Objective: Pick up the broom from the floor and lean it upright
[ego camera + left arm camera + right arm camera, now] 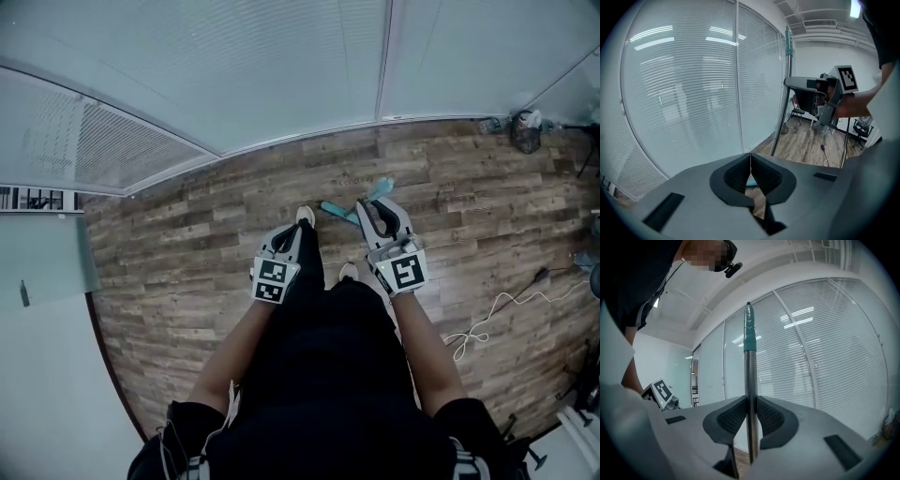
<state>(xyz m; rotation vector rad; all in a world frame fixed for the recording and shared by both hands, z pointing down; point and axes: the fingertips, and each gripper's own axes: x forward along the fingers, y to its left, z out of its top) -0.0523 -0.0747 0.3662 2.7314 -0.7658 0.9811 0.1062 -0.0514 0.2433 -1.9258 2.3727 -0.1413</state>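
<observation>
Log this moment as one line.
right tool: shut on broom | left tool: shut, empty | broom: held upright

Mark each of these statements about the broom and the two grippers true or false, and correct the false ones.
1. The right gripper is clamped on the broom by its metal handle. True.
2. The left gripper grips the broom too. False: its jaws are shut with nothing between them.
3. The broom is lying flat. False: it is held roughly upright.
4. A teal grip covers the handle's top end. True.
</observation>
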